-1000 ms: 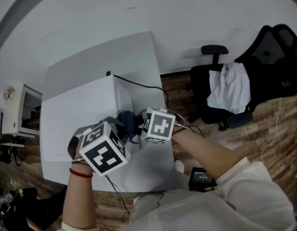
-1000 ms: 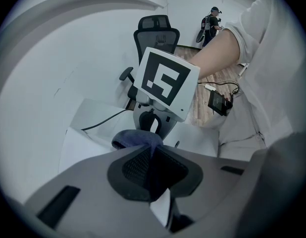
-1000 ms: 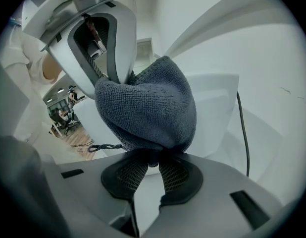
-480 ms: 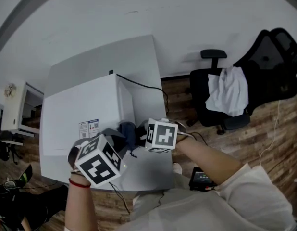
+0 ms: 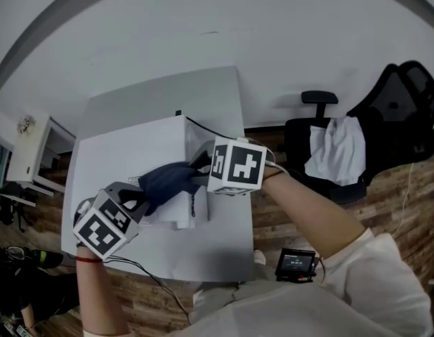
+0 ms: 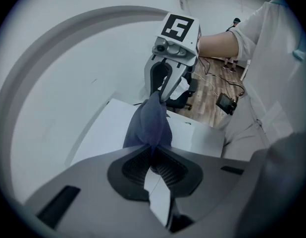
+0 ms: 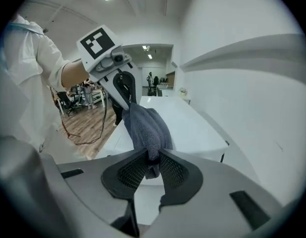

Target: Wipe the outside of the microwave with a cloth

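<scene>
In the head view we see the dark cloth point(image 5: 168, 177) stretched out above the white microwave point(image 5: 119, 163), which stands on the table point(image 5: 224, 241). In the left gripper view, our left gripper point(image 6: 153, 157) pinches one end of the cloth. In the right gripper view, our right gripper point(image 7: 152, 163) is clamped on the other end.

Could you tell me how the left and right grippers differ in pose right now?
The left gripper sits nearer the person, cube tilted cornerwise; the right gripper sits farther back, cube facing the camera squarely. Both grip the dark cloth, one at each end.
</scene>
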Action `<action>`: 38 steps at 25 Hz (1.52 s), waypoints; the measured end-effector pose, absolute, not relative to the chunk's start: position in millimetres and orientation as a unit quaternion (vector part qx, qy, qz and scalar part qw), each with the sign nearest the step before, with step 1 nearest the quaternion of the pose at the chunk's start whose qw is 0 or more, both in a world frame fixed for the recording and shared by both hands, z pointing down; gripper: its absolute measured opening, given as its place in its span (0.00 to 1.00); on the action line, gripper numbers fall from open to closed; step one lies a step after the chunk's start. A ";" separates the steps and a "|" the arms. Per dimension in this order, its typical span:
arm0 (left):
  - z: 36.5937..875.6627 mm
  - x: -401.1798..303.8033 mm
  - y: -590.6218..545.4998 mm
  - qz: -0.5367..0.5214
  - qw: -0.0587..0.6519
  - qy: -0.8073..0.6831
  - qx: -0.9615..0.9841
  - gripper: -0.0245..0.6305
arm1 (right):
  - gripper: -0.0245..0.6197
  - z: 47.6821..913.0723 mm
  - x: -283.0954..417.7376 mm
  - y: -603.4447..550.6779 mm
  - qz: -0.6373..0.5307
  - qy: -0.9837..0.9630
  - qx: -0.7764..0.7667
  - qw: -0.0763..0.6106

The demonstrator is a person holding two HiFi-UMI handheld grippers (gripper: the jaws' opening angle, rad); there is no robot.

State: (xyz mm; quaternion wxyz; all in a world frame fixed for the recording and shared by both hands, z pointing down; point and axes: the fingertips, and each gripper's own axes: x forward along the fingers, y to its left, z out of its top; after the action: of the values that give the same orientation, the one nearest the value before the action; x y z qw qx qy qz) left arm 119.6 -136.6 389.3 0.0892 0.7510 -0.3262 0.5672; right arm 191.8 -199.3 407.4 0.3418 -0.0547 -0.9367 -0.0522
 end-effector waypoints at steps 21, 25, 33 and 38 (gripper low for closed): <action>408.6 71.7 -155.4 0.445 0.125 -0.432 0.774 0.22 | 0.39 393.3 152.9 -211.1 0.044 -0.968 -0.075 0.237; 383.4 82.1 -161.0 0.355 0.120 -0.482 0.792 0.34 | 0.39 367.4 155.3 -213.2 0.062 -0.979 -0.061 0.183; 361.2 53.9 -135.2 0.314 0.101 -0.598 0.731 0.34 | 0.39 354.7 161.5 -190.5 0.067 -0.986 -0.060 0.142; 331.5 96.4 -135.1 0.190 0.059 -0.596 0.778 0.31 | 0.38 336.3 173.3 -179.1 0.076 -0.991 -0.056 0.100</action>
State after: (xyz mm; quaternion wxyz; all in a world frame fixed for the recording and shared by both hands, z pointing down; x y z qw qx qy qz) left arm 96.4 -135.1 331.5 0.0589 0.7778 -0.5963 0.1897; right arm 173.3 -179.1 336.3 0.0995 -0.0562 -0.9905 0.0759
